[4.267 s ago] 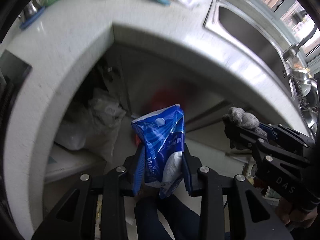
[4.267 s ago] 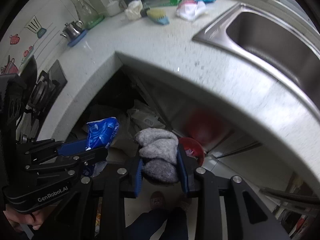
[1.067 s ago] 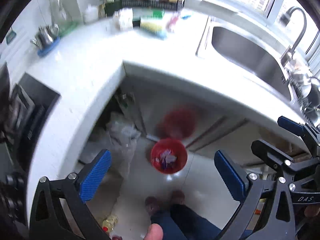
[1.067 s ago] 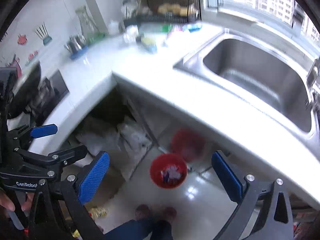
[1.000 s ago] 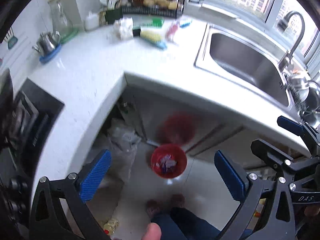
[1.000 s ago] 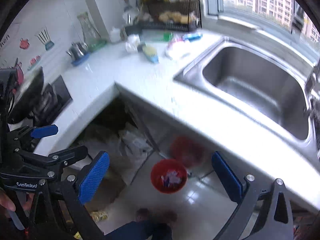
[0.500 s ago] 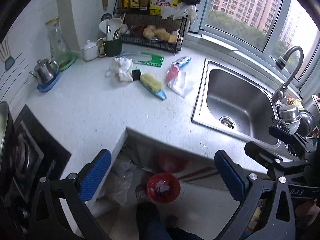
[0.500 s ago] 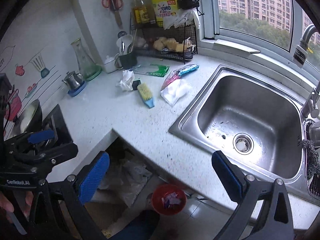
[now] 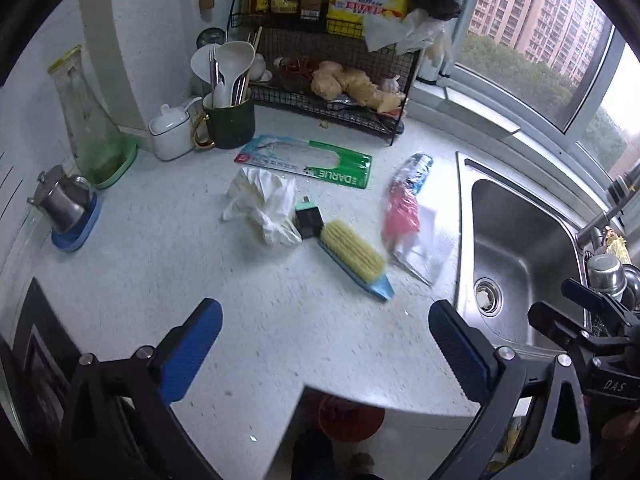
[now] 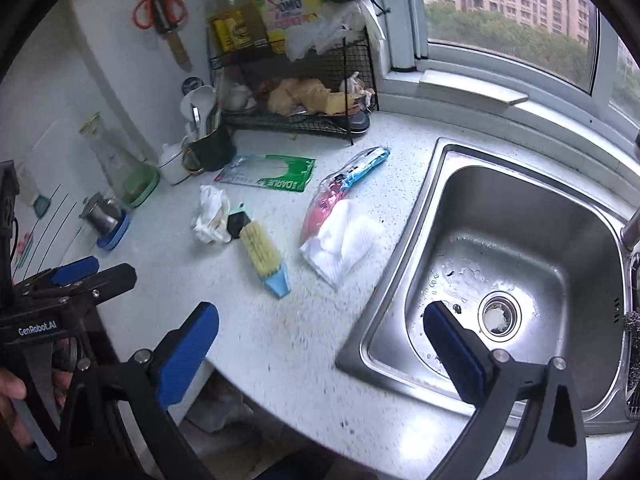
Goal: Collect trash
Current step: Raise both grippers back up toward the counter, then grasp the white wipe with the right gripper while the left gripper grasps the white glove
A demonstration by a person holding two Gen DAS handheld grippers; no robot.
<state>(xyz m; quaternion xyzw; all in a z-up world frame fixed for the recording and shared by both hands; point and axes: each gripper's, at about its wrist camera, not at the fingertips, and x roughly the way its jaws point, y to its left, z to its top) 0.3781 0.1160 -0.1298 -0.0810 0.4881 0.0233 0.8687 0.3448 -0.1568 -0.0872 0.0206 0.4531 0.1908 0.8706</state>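
On the white counter (image 9: 168, 280) lie a crumpled white tissue (image 9: 262, 204) (image 10: 210, 212), a green Darlie wrapper (image 9: 308, 162) (image 10: 268, 176), a pink-and-blue plastic bag (image 9: 402, 204) (image 10: 340, 192) over a white paper towel (image 9: 424, 244) (image 10: 342, 246), and a yellow scrub brush (image 9: 354, 254) (image 10: 264, 256). My left gripper (image 9: 322, 344) hangs open and empty above the counter's near edge. My right gripper (image 10: 320, 340) is open and empty over the counter and sink rim. The red trash bin (image 9: 348, 420) shows on the floor under the counter edge.
A steel sink (image 10: 508, 272) fills the right. A wire rack (image 9: 332, 80) with bottles, a utensil mug (image 9: 228, 120), a white pot (image 9: 170, 136), a glass carafe (image 9: 88, 128) and a small kettle (image 9: 66, 204) line the back. A stove (image 9: 40, 364) sits at left.
4.3 s ago the left gripper held a blue wrapper and the right held grey lumps; both now stand open and empty. Both have risen from the floor bin to above the counter.
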